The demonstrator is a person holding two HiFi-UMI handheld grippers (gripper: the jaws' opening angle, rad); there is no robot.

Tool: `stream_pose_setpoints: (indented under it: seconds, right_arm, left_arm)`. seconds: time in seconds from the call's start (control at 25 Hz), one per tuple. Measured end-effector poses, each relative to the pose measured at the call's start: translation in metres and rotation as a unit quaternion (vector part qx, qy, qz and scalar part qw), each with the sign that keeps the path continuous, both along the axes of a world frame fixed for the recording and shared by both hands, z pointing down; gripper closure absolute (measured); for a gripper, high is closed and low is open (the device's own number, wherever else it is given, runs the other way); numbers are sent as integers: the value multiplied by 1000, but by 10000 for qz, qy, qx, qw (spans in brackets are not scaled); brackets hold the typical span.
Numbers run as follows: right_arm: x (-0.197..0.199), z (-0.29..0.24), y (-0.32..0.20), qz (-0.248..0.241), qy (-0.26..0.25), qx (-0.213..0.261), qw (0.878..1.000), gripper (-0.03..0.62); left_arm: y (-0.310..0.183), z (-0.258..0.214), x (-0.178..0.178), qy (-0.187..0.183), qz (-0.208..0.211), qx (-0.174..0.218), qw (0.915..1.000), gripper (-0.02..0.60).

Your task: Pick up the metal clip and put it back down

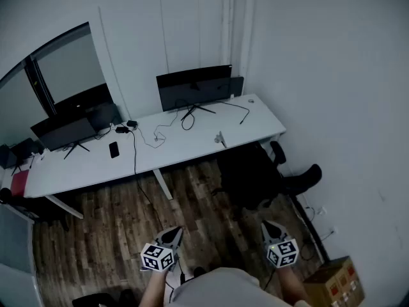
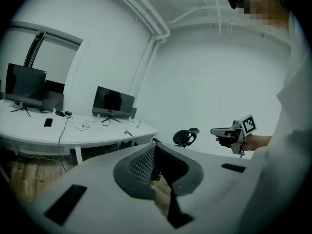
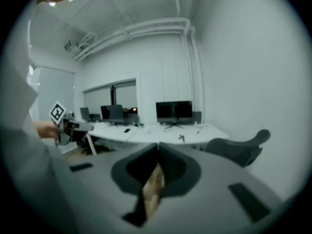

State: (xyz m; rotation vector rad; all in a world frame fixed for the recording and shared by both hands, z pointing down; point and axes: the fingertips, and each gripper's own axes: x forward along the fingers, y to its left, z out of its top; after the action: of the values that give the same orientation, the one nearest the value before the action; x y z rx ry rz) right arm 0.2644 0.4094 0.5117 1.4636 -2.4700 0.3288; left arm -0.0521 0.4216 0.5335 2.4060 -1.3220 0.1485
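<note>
The metal clip (image 1: pixel 221 139) is a small grey piece lying near the front edge of the long white desk (image 1: pixel 96 165), right of centre. It also shows small in the left gripper view as the clip (image 2: pixel 128 132) and in the right gripper view as the clip (image 3: pixel 182 138). Both grippers are held low over the wooden floor, far short of the desk. My left gripper (image 1: pixel 175 231) (image 2: pixel 155 147) is shut with nothing between its jaws. My right gripper (image 1: pixel 267 226) (image 3: pixel 158 146) has its jaw tips together, also empty.
A black office chair (image 1: pixel 255 171) stands between my right gripper and the desk end holding the clip. Two monitors (image 1: pixel 195 87), cables and a dark phone (image 1: pixel 114 149) sit on the desk. A cardboard box (image 1: pixel 335 283) is at the lower right by the wall.
</note>
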Motion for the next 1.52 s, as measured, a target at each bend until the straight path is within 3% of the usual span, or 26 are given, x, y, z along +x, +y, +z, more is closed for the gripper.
stream_pose_setpoints:
  seconds: [0.76,1.52]
  right_arm:
    - [-9,-1,5,185,-66,-15,9998,560]
    - [-64,22,37,169,6,-395,9991,559]
  left_arm:
    - [-1,8,-10,47,183,-93,9998,548]
    - [20,42,-52,136,446,-406,9981,548]
